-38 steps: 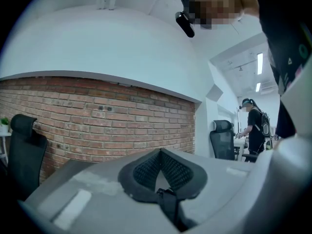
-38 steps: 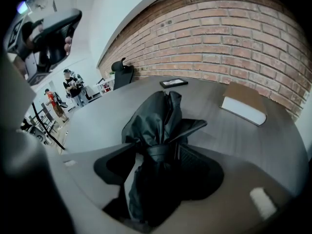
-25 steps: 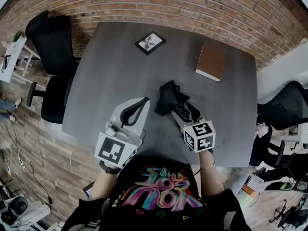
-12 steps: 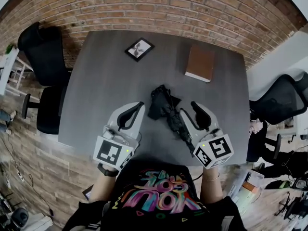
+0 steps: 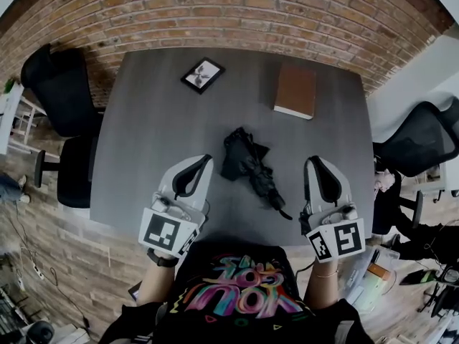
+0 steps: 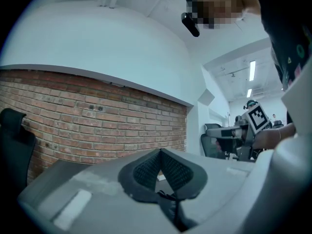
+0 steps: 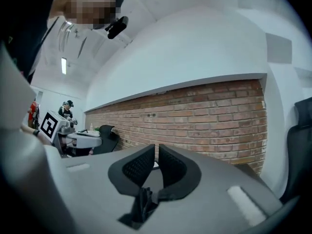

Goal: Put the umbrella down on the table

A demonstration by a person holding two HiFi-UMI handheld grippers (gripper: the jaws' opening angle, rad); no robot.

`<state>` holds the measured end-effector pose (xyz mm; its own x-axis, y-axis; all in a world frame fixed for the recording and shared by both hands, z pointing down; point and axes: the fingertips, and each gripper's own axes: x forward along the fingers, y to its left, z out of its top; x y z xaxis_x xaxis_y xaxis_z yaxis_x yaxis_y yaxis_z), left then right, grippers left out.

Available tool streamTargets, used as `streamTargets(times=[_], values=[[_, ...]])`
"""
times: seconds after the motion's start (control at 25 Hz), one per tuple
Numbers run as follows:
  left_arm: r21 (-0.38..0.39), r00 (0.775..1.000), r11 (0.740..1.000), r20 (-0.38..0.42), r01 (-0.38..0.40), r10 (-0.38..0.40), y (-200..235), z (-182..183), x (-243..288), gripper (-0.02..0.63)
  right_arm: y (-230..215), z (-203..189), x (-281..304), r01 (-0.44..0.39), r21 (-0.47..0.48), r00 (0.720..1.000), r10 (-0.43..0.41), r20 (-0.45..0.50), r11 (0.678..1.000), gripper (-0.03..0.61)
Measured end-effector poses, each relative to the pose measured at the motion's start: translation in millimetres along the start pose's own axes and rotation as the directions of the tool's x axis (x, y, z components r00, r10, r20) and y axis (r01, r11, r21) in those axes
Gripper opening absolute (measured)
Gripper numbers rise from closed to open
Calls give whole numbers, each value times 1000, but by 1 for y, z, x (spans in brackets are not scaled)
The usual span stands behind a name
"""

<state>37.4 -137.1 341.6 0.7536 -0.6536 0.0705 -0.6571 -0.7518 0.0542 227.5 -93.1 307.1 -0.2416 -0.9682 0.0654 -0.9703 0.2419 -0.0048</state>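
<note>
Noted: folded black fabric umbrella (image 5: 251, 167) flat on grey table (image 5: 143, 127), between left gripper (image 5: 207, 158), jaws together, and right gripper (image 5: 313, 161), jaws just closing, empty. Advise keeping clear of canopy.

The head view looks steeply down over the table (image 5: 143, 135), brick wall (image 5: 237, 13) at its top. Both gripper views sit low, facing level toward that same wall.
</note>
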Motion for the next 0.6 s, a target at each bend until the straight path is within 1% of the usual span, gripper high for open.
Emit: streamTargets(times=[0.12, 0.24, 0.6], values=[[-2, 1000, 1000, -2, -6, 6, 3, 0, 1, -2, -7, -3, -7, 28, 28, 1000, -28, 12, 999, 2], [-3, 1000, 1000, -5, -15, 15, 7, -2, 2, -2, -8, -7, -10, 28, 43, 1000, -29, 10, 999, 2], [-9, 999, 999, -17, -31, 31, 16, -6, 4, -2, 4, -12, 6, -44, 21, 999, 44, -20, 999, 0]])
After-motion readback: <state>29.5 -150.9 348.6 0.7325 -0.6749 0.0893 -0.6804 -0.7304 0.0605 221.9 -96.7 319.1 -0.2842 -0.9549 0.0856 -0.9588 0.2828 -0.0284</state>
